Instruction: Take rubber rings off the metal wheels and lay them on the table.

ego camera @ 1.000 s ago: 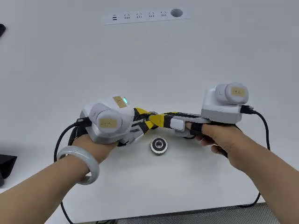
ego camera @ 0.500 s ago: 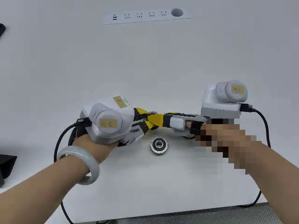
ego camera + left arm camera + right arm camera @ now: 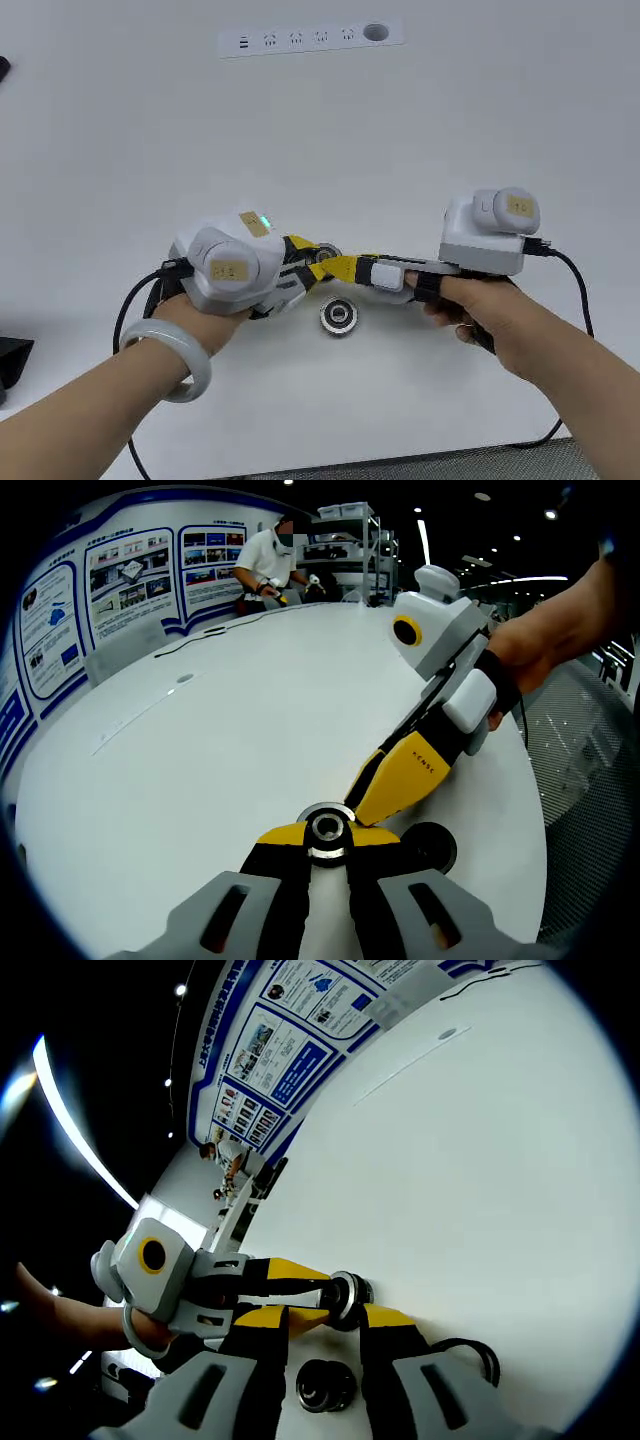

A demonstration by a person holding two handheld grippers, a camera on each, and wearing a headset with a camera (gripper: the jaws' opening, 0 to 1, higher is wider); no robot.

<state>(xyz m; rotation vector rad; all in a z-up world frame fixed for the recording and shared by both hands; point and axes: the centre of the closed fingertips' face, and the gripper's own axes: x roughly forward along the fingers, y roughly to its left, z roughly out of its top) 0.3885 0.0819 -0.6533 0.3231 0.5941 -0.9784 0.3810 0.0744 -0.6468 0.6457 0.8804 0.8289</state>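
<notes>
Left gripper (image 3: 327, 842): jaws closed on a metal wheel (image 3: 328, 827), pinching it at its lower edge and holding it clear of the table (image 3: 420, 140). The wheel shows a bright hub inside a dark band. Right gripper (image 3: 328, 1318): jaws stand apart, with the held wheel just past the gap between their yellow tips; from the left gripper view one yellow jaw rests against that wheel's rim. Whether the second jaw also touches it cannot be made out. A second wheel (image 3: 339, 315) lies flat on the table just below the held wheel, on the person's side. In the right gripper view a dark loop (image 3: 470, 1348) beside the held wheel is cut off by the jaw and cannot be identified.
</notes>
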